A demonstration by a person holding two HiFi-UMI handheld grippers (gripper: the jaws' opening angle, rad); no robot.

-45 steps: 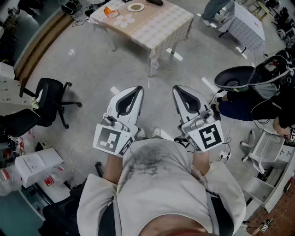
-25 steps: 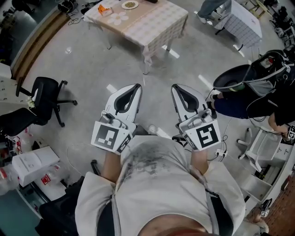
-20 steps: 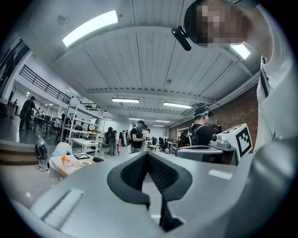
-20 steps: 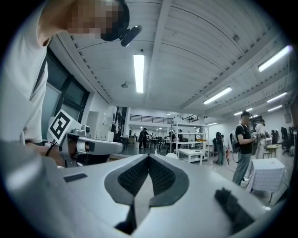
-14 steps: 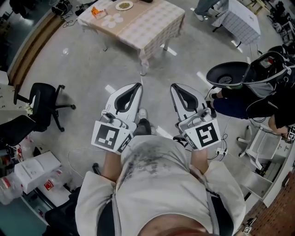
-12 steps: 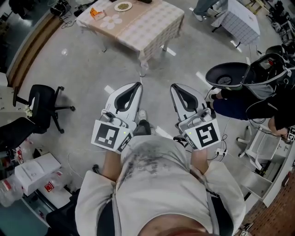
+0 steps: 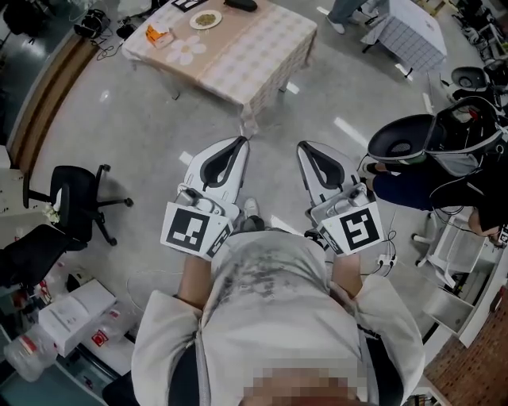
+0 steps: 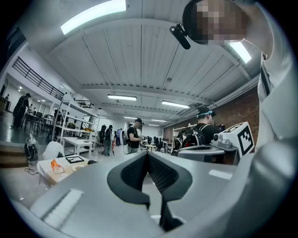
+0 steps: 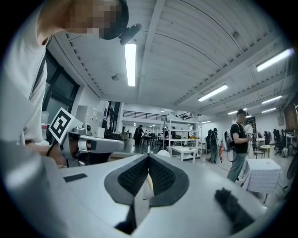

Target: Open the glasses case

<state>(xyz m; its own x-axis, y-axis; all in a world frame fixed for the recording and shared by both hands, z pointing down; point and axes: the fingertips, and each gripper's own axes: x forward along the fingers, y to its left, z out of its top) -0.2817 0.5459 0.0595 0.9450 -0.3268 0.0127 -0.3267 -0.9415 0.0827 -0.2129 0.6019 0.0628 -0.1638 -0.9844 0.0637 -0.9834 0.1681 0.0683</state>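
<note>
Two grippers, left (image 7: 236,143) and right (image 7: 306,147): fingers shut, empty, short of desk (image 7: 262,49). Dark glasses case (image 7: 240,4) at desk's far edge, beside plate (image 7: 205,19); long axis roughly left-right in head view.

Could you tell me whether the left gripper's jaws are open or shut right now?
Shut: in its own view, the left gripper has both dark pads meeting at the tip, with nothing between them.

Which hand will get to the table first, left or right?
Left, but only just. The left gripper and right gripper are side by side, both shut and empty, well short of the checked table. It sits ahead, a bit toward the left gripper's side. The person must walk closer first.
</note>
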